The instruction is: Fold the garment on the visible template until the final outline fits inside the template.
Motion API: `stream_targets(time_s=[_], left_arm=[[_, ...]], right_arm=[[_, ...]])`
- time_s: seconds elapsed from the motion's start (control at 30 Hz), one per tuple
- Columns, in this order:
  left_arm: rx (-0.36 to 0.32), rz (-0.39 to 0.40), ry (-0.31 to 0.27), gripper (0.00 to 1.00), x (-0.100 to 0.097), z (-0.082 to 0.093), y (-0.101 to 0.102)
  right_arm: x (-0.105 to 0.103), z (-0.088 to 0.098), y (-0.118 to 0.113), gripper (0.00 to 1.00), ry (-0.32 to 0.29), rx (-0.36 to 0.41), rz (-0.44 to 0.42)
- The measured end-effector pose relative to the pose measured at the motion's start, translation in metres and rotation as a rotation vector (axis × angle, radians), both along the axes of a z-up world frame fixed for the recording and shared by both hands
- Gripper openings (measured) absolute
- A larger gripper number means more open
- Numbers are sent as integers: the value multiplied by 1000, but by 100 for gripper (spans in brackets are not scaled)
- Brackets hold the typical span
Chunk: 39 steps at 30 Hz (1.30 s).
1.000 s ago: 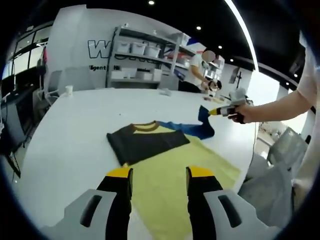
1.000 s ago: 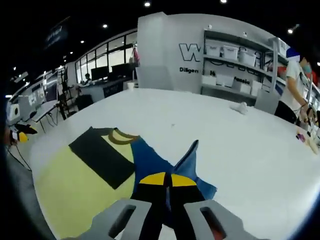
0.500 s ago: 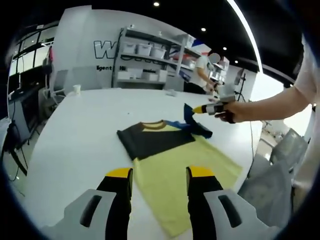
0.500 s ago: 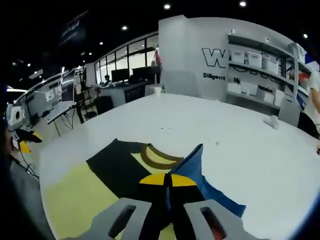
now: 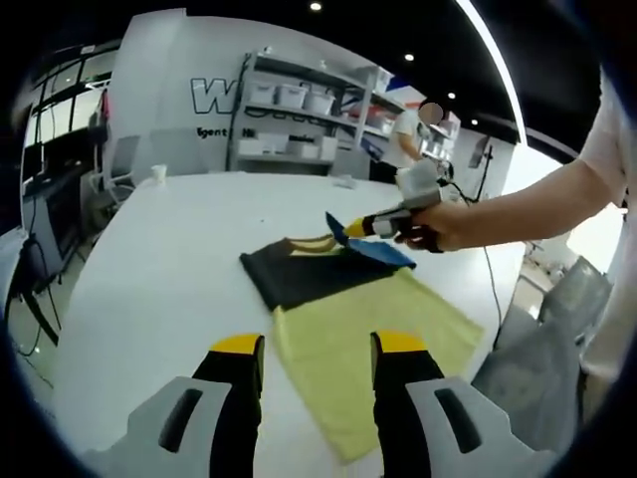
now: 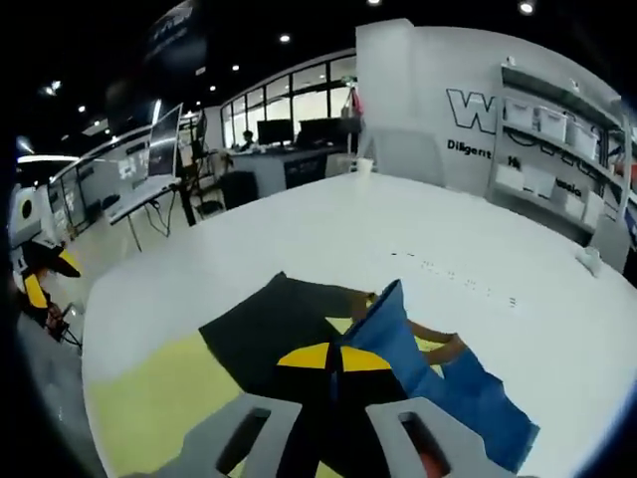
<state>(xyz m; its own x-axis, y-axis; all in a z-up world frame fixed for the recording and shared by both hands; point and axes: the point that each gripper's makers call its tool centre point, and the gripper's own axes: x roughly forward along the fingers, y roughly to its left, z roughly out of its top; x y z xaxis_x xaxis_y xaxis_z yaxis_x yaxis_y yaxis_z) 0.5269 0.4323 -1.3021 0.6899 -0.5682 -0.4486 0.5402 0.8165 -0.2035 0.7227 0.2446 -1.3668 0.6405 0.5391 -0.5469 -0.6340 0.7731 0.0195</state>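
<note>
Left gripper view: the left gripper (image 5: 317,351) hangs above the white table (image 5: 159,259), its two yellow-tipped jaws standing well apart with nothing between them. Beyond the jaws the garment (image 5: 368,324) lies flat on the table, a yellow body with a black sleeve (image 5: 289,274) folded across its upper part. At the garment's collar end the right gripper (image 5: 358,227), held in a person's hand (image 5: 430,225), has the blue sleeve (image 5: 370,249) pinched and lifted over the black one. Shelving with white bins (image 5: 294,100) stands against the far wall.

Right gripper view: the right gripper (image 6: 340,360) has its jaws closed together on the edge of the blue sleeve (image 6: 418,354), which rises as a raised flap just past the tips and trails off to the right onto the table (image 6: 328,224). Under and left of the jaws lie the black sleeve (image 6: 269,329) and the yellow body of the garment (image 6: 164,408). The brown collar band (image 6: 438,344) shows beside the blue fabric.
</note>
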Motion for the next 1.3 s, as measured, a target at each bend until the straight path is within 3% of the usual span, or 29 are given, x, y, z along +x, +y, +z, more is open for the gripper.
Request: stream_targets(time_s=[0.6,1.3], left_arm=[[6,15,10,41,-2,-4,9],[7,28,20,41,-5,-7,15]], right_arm=[[-18,-27,70,0,28,-75,176],[-33,-64,93,0,96,-141,252]])
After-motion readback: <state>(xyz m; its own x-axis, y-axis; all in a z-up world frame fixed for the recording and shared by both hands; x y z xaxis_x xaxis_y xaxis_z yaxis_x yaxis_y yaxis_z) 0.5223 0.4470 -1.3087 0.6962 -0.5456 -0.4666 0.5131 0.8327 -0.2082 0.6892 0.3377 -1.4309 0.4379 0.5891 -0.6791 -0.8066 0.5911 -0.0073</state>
